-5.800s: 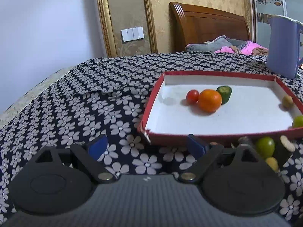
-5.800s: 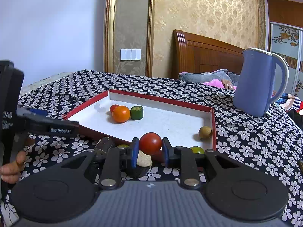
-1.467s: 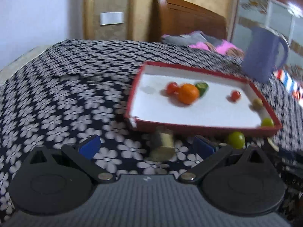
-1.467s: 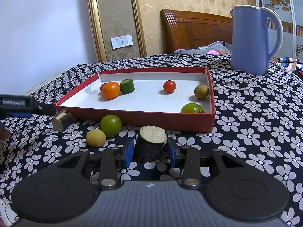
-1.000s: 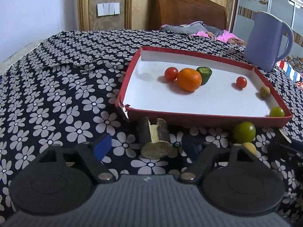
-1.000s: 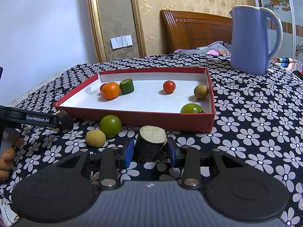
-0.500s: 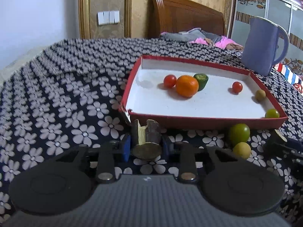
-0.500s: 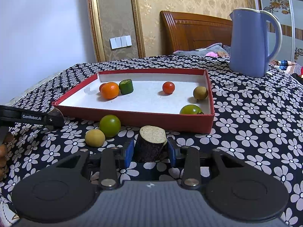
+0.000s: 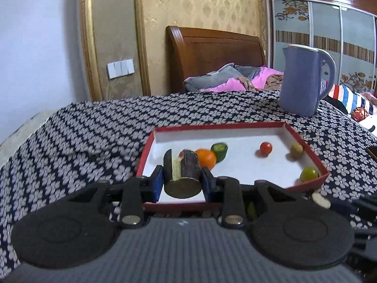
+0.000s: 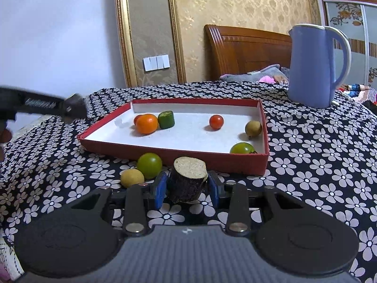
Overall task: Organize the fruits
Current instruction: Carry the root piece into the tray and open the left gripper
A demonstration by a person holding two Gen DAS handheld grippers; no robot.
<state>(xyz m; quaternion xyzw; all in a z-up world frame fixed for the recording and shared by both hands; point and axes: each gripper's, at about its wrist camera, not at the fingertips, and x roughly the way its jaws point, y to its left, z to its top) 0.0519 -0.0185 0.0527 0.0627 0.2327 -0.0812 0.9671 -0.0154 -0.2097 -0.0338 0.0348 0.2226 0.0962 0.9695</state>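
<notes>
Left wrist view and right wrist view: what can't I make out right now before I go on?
- Left wrist view: the green fruit in front of the red tray is mostly hidden behind the left tongs.
- Right wrist view: the left tongs are motion-blurred, so what they hold cannot be read there.
- Right wrist view: the small red fruit is largely hidden behind the orange.
- Right wrist view: the underside of the dark chunk in the right tongs is hidden.

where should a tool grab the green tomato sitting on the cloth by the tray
Across the round middle of the green tomato, coming from above. The yellow fruit touches its near-left side and the red tray wall stands behind, so level approaches look crowded.
</notes>
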